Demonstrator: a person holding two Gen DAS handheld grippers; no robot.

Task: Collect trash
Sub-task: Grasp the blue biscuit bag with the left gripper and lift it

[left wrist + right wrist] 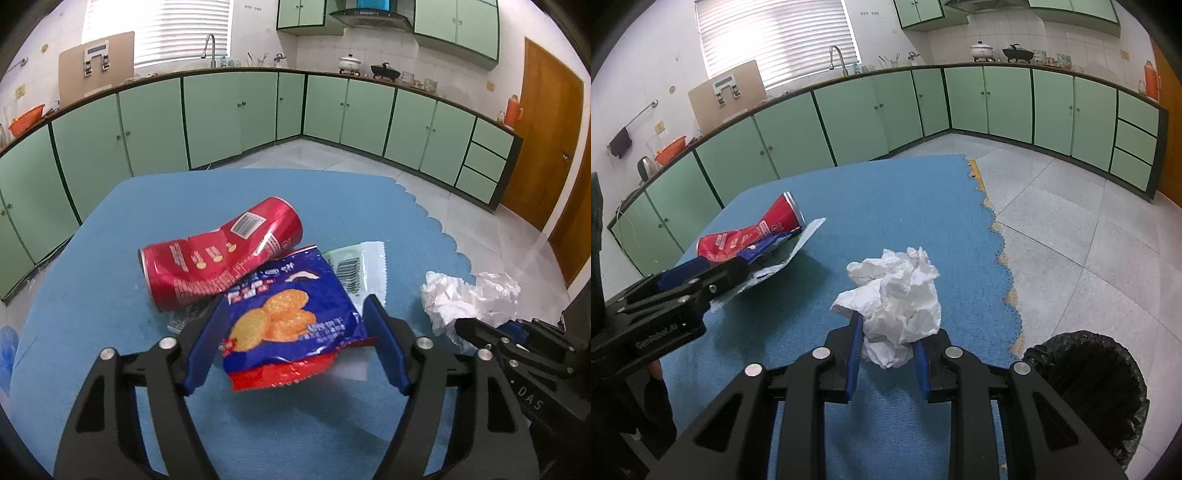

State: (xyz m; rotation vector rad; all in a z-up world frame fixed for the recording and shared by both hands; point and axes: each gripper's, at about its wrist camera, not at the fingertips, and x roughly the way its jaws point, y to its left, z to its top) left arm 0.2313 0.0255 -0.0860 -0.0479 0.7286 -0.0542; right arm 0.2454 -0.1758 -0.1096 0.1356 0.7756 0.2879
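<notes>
Left fingers [291, 347]: wide, straddling the near end of the wrapper [284, 325]; the left pad looks to touch its edge, the right pad stands apart. No grip yet.
Right fingers [886, 354]: narrow, clamped on the tissue [897, 310], which bulges above the pads.
Wrapper: blue and red biscuit bag, flat on the blue bench [110, 258], its far edge overlapping the can [221, 254] and a clear bag [364, 269] underneath.
Can: red, dented, on its side at the far left of the pile, touching the wrapper.
Bin [1089, 391]: black-lined, on the floor just beside the bench's right edge, near the right fingers.
Step in hand (judged): left closes on the wrapper; right carries the tissue to the bin.
Left, how to do it well: centre the pads on the wrapper's near, crimped edge before closing. The film is thin and slick, so pinch a fold of it, not the flat face. Lift gently so the can does not roll and the clear bag is not dragged along.
Right, how to do it well: keep the clamp firm, since tissue compresses and may slip. Swing right over the bench edge and let go only once squarely above the bin's mouth.
Risk: the two tools sit near each other, so move one clear before the other.
</notes>
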